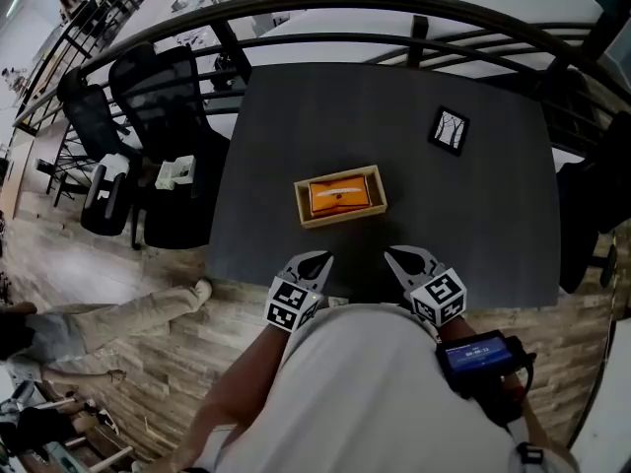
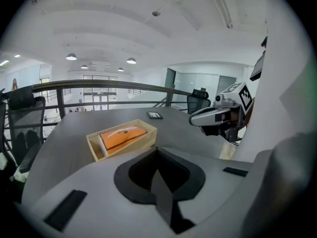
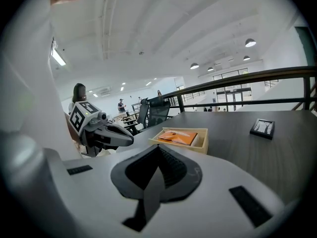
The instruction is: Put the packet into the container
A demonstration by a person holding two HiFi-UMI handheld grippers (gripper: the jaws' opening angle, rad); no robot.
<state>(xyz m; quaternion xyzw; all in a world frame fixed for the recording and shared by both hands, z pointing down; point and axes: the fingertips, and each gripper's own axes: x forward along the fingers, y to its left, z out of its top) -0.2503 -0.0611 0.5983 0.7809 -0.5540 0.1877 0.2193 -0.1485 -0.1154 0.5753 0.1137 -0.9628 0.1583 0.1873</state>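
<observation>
An orange packet (image 1: 339, 194) lies flat inside a shallow wooden container (image 1: 301, 205) near the middle of the dark table (image 1: 473, 205). The same packet (image 2: 124, 134) shows in its container (image 2: 94, 148) in the left gripper view, and the packet (image 3: 178, 136) in its container (image 3: 203, 139) in the right gripper view. My left gripper (image 1: 317, 260) hovers at the table's near edge, shut and empty. Beside it my right gripper (image 1: 399, 257) is also shut with nothing in it. Both point toward the container, a short way back from it.
A small black-framed card (image 1: 449, 130) lies at the table's far right. Black office chairs (image 1: 158, 106) stand left of the table, and a curved metal railing (image 1: 325, 13) runs behind it. A person's leg (image 1: 128, 308) stretches across the wooden floor at left.
</observation>
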